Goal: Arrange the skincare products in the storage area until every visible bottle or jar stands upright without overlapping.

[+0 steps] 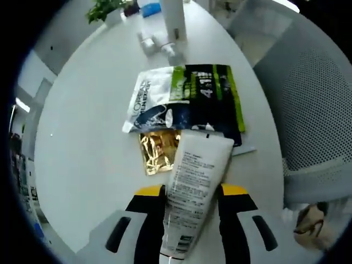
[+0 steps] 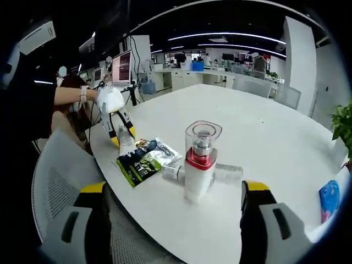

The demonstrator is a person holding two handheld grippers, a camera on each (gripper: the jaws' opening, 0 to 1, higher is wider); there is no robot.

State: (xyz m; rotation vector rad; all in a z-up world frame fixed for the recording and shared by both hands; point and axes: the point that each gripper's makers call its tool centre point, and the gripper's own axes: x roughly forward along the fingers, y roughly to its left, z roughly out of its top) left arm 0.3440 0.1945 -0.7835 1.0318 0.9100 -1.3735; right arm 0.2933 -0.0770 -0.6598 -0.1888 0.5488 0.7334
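My left gripper (image 1: pixel 192 190) is shut on a white tube (image 1: pixel 195 165), which sticks out forward over the white table (image 1: pixel 82 137). Just beyond the tube lie flat sachets: a gold foil one (image 1: pixel 155 152), a white and dark one (image 1: pixel 157 104) and a green and black one (image 1: pixel 214 91). In the right gripper view my right gripper (image 2: pixel 175 187) stands open near the table edge. In front of it a white bottle with a red band and clear cap (image 2: pixel 199 159) stands upright, and a clear bottle (image 2: pixel 225 171) lies behind it. A gloved hand holds the left gripper (image 2: pixel 120 132) over the sachets (image 2: pixel 146 159).
A white bottle (image 1: pixel 173 19) stands at the far end, small items (image 1: pixel 157 44) lying beside it. Mesh chairs (image 1: pixel 313 104) (image 2: pixel 60 176) flank the table edge. A blue packet (image 2: pixel 329 199) and a plant (image 2: pixel 344 129) sit far right. A person's arm (image 2: pixel 66 96) reaches in.
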